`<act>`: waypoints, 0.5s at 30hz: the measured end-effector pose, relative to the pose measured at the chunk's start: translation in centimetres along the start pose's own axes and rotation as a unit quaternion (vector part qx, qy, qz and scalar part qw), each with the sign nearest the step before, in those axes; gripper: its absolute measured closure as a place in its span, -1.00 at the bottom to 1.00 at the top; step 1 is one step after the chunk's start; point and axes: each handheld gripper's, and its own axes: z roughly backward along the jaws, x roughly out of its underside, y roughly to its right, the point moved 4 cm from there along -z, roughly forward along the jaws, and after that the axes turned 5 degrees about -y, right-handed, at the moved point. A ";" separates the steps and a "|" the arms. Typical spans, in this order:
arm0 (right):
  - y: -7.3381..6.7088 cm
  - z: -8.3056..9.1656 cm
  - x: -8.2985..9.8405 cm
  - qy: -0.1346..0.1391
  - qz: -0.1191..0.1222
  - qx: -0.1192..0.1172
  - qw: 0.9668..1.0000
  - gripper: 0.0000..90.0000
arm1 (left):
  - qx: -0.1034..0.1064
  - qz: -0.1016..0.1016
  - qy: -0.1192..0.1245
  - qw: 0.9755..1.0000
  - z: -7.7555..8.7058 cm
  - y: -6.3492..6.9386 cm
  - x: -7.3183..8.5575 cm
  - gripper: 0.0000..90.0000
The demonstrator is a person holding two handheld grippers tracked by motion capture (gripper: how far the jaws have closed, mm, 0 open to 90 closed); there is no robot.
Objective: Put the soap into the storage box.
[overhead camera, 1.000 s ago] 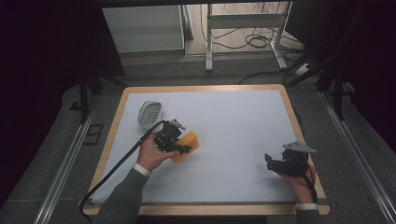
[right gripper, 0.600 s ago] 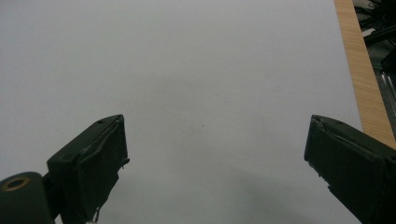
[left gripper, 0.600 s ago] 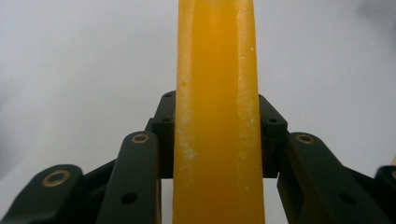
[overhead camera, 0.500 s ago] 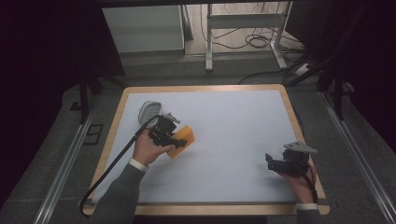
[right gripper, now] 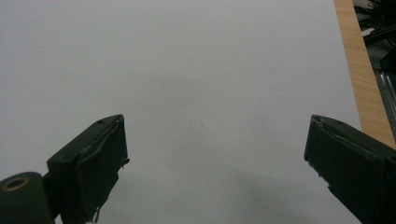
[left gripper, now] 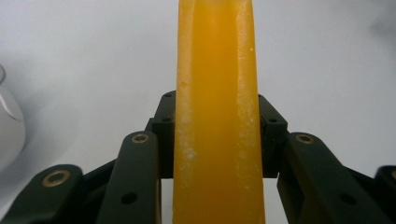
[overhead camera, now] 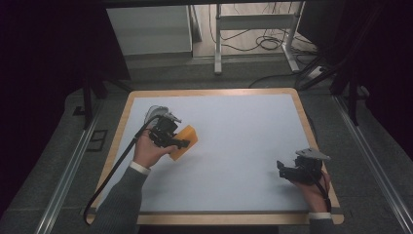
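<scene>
An orange sponge-like block (overhead camera: 185, 140) is clamped in my left gripper (overhead camera: 176, 144), held over the left part of the white table top (overhead camera: 243, 146). In the left gripper view the orange block (left gripper: 217, 116) stands edge-on between the two black jaws, both pads pressed on its sides. Behind that hand sits a grey-white rounded object (overhead camera: 155, 113), whose edge (left gripper: 9, 126) shows at the far left of the left gripper view. My right gripper (overhead camera: 283, 170) rests near the table's right front corner, jaws wide apart; its fingertips (right gripper: 93, 163) have nothing but table surface between them.
The table has a wooden rim (overhead camera: 311, 122), seen as the wooden rim (right gripper: 362, 70) in the right gripper view. A black cable (overhead camera: 114, 170) trails from the left gripper off the front left edge. Metal frame legs and cables lie on the floor beyond the table.
My left hand has carried the orange block toward the far left, closer to the grey-white object. The right hand has kept still.
</scene>
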 end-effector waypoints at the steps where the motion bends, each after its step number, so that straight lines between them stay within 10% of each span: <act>1: 0.0 0.0 0.0 0.000 0.000 0.000 1.000 -0.87 | 0.000 0.001 0.000 1.000 0.1 -0.2 0.0 0.36; 15: 0.1 0.0 0.1 -0.002 0.000 0.002 1.000 -0.87 | -0.004 0.012 0.008 1.000 0.7 -1.1 -0.4 0.36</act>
